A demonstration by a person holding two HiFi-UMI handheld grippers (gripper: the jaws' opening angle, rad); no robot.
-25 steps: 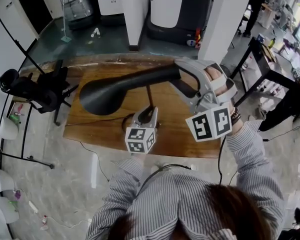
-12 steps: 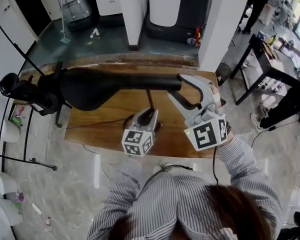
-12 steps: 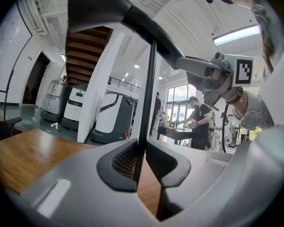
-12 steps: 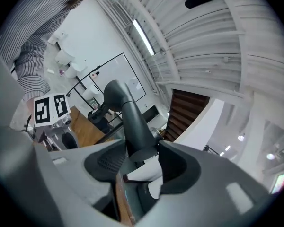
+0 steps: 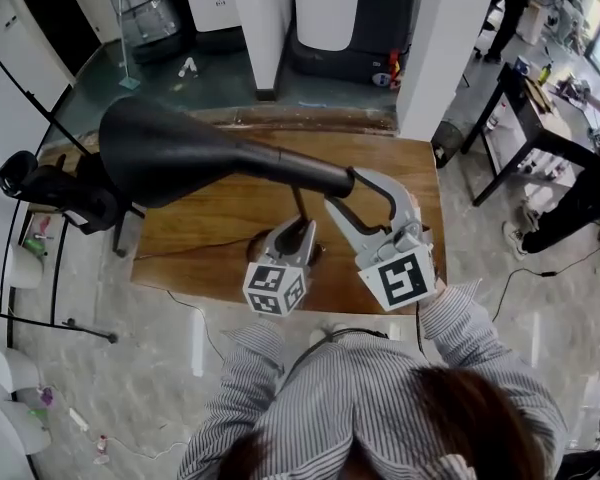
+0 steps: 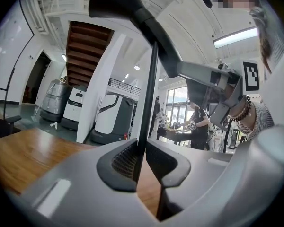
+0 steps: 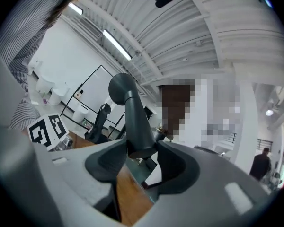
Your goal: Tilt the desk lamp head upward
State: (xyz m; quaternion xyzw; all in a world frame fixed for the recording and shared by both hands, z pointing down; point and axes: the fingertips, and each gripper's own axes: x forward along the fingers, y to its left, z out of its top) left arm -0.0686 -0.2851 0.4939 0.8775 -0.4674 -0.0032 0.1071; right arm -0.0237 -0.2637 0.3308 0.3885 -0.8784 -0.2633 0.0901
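**Desk lamp head: attitude and grip status**

The desk lamp head (image 5: 180,153) is found above the wooden table (image 5: 210,233). It is carried on a thin dark stem (image 6: 149,93) that stands close to upright. The head is a black cone drawn out into a long neck.

In the head view, its long axis is seen to run from the wide shade end at upper left to the narrow tail end at centre right. In the left gripper view the axis is seen sloped. The shade end is raised high at the left, and the tail end lies lower at the right, beyond the stem. The head is therefore recorded as pointing up and to the left. The mouth of the shade is turned away, and its inside cannot be inspected.

The left gripper (image 5: 298,230) is pointed level. Its jaws are closed on the stem, low down, with the ribbed pads pressed against both sides of it.

The right gripper (image 7: 143,160) is applied to the tail end of the head. Its jaws have just been closing, and the tail is recorded between them. Both pads are pressed on the tail, so the jaws are set only as far apart as the neck is thick.
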